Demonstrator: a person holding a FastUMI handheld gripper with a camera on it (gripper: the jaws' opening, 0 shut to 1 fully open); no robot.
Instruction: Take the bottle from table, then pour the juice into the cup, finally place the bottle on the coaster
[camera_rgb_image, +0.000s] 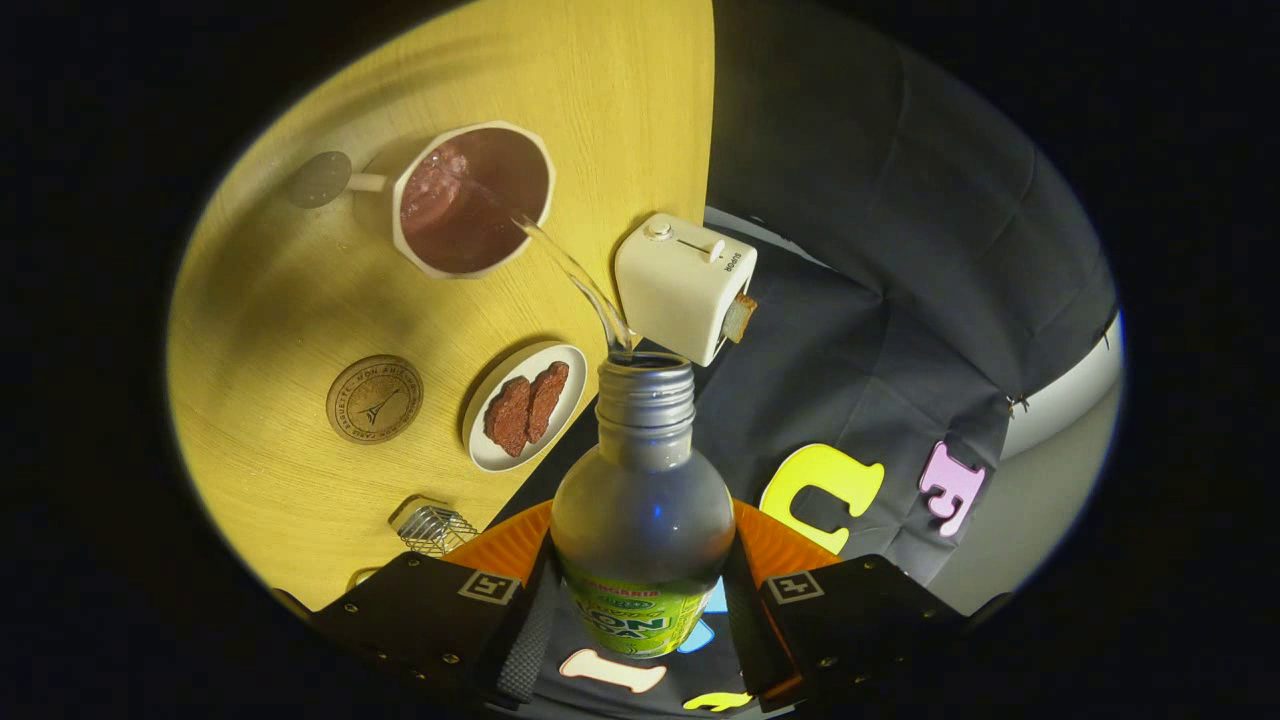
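Observation:
My gripper (640, 590) is shut on a clear plastic bottle (642, 500) with a green label, one finger pressing each side. The bottle is tipped over, its open threaded mouth pointing ahead. A thin clear stream (575, 275) arcs from the mouth into a white angular cup (472, 198) beyond the fingers on the yellow wooden table (300, 300). The cup holds dark reddish liquid with bubbles where the stream lands. A round brown coaster (374, 399) lies on the table nearer to me than the cup, off to the left of the bottle.
A white oval plate (485, 445) with two brown slices sits between coaster and bottle. A small white toaster (683, 285) with a slice in its slot stands just beyond the bottle mouth at the table's edge. A small wire rack (432, 528) lies near the left finger.

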